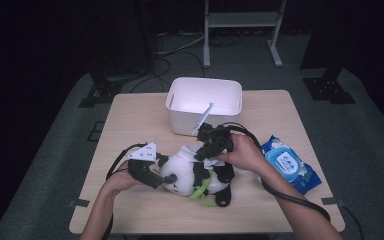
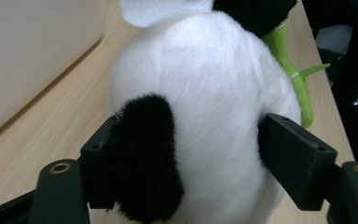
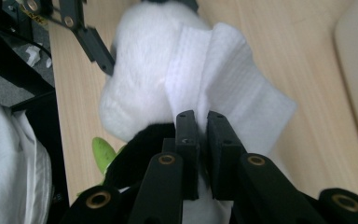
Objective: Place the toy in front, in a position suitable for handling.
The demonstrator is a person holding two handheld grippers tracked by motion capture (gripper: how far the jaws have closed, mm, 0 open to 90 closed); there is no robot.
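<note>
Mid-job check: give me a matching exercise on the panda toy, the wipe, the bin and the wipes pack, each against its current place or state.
1. panda toy
2. white wipe
3. white bin
4. blue wipes pack

a. stands at the table's far edge
b. lies on the table by the person's right forearm
c. clamped at the head by the left gripper
d. pinched in the right gripper

Pairs: 1-c, 2-d, 3-a, 4-b

We hold the left gripper (image 1: 156, 176) lower left of centre, jaws spread wide. Our right gripper (image 1: 203, 151) sits at centre, angled down-left, jaws nearly closed.
</note>
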